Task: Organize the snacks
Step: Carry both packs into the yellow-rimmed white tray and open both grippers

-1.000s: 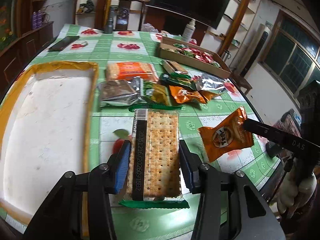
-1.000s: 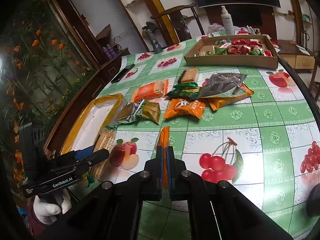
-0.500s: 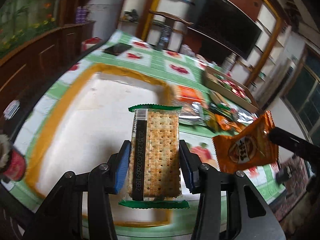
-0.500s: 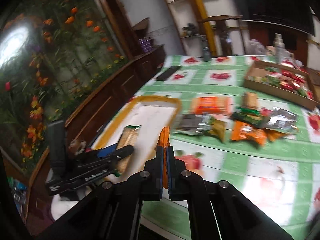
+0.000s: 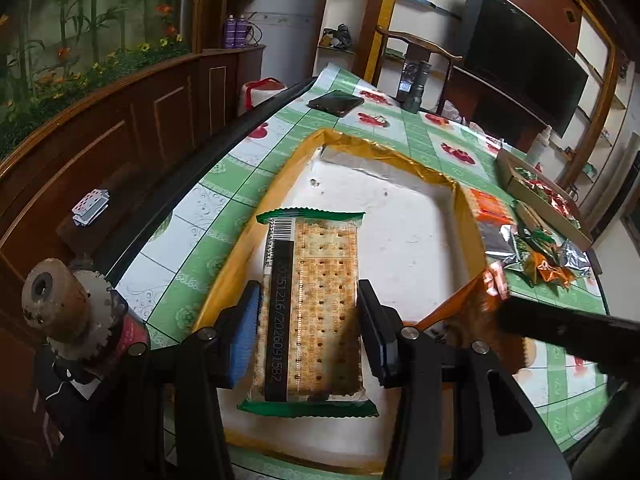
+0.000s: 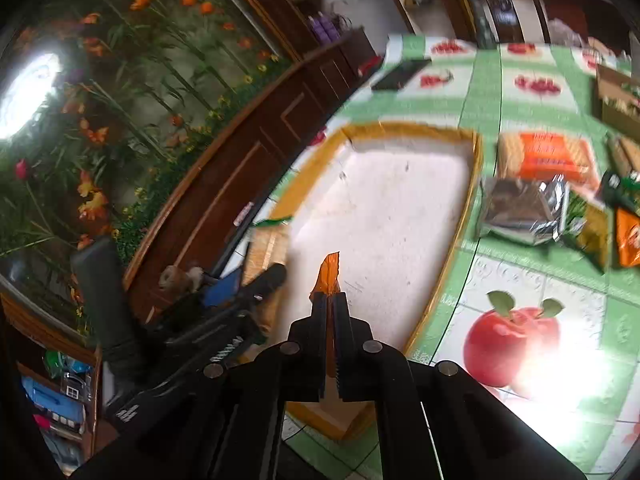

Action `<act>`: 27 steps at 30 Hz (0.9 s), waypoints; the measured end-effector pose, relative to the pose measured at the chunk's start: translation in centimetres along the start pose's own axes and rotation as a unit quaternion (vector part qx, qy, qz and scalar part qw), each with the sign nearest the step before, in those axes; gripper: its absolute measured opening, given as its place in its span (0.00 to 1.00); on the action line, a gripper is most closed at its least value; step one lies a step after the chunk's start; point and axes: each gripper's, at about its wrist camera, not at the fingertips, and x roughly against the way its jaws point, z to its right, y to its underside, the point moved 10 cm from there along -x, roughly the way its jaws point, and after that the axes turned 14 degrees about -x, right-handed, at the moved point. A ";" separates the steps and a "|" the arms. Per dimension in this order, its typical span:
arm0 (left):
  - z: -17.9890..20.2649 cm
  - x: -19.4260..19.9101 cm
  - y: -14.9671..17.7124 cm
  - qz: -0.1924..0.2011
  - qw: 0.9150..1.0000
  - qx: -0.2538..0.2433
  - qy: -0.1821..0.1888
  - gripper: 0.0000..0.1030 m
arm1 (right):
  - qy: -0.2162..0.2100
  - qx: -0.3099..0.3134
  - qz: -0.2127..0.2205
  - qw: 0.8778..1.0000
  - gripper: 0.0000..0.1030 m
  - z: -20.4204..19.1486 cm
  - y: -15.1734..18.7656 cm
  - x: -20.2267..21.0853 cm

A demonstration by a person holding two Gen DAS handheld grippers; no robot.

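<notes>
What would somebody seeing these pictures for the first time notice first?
Probably the cracker pack, front and centre, clamped between the left gripper fingers above the white tray with the yellow rim. Next, the orange snack packet pinched edge-on in the right gripper, over the same tray. Beyond the tray's right side, loose snack packets lie piled on the green fruit-print tablecloth.
</notes>
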 end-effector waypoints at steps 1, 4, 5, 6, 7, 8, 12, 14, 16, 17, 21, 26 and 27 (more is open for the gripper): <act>0.0 0.0 0.0 0.001 1.000 -0.001 -0.001 0.44 | 0.005 -0.002 -0.003 1.000 0.03 0.2 0.0 -0.5; 0.1 0.0 -0.1 0.004 1.000 -0.004 -0.002 0.45 | 0.018 -0.006 -0.008 1.000 0.06 1.0 -0.1 -1.5; 0.1 0.0 -0.2 0.005 1.000 -0.004 -0.002 0.48 | 0.021 -0.007 -0.008 1.000 0.08 1.2 0.0 -1.7; 0.1 0.1 -0.2 0.006 1.000 -0.005 -0.002 0.50 | 0.028 -0.007 -0.006 1.000 0.08 1.4 0.0 -1.9; 0.2 0.2 -0.2 0.008 1.000 -0.006 -0.001 0.54 | 0.030 -0.006 -0.005 1.000 0.08 1.5 0.0 -2.0; 0.3 0.3 -0.3 0.009 1.000 -0.008 -0.001 0.55 | 0.033 -0.003 -0.004 0.999 0.12 1.6 0.0 -2.0; 1.0 0.9 -0.6 0.013 1.000 -0.019 -0.002 0.55 | 0.047 0.024 0.015 0.998 0.22 1.1 0.2 -1.4; 1.5 1.2 -0.7 0.014 1.000 -0.024 -0.002 0.55 | 0.047 0.027 0.022 0.998 0.24 0.9 0.1 -1.1; 1.9 1.5 -0.9 0.016 0.999 -0.029 -0.003 0.55 | 0.044 0.023 0.026 0.998 0.24 1.0 0.1 -0.6; 2.1 1.7 -1.0 0.017 0.999 -0.032 -0.005 0.55 | 0.043 0.020 0.028 0.999 0.25 1.2 0.0 -0.3; 3.0 2.6 -1.4 0.023 0.999 -0.044 -0.008 0.55 | 0.038 0.005 0.039 0.999 0.28 2.3 -0.3 0.9; 4.7 3.5 -1.8 0.028 0.998 -0.062 -0.010 0.57 | 0.034 -0.015 0.053 0.998 0.29 4.3 -0.5 2.8; 5.1 3.6 -1.9 0.028 0.997 -0.066 -0.010 0.57 | 0.032 -0.021 0.057 0.998 0.29 4.9 -0.5 3.3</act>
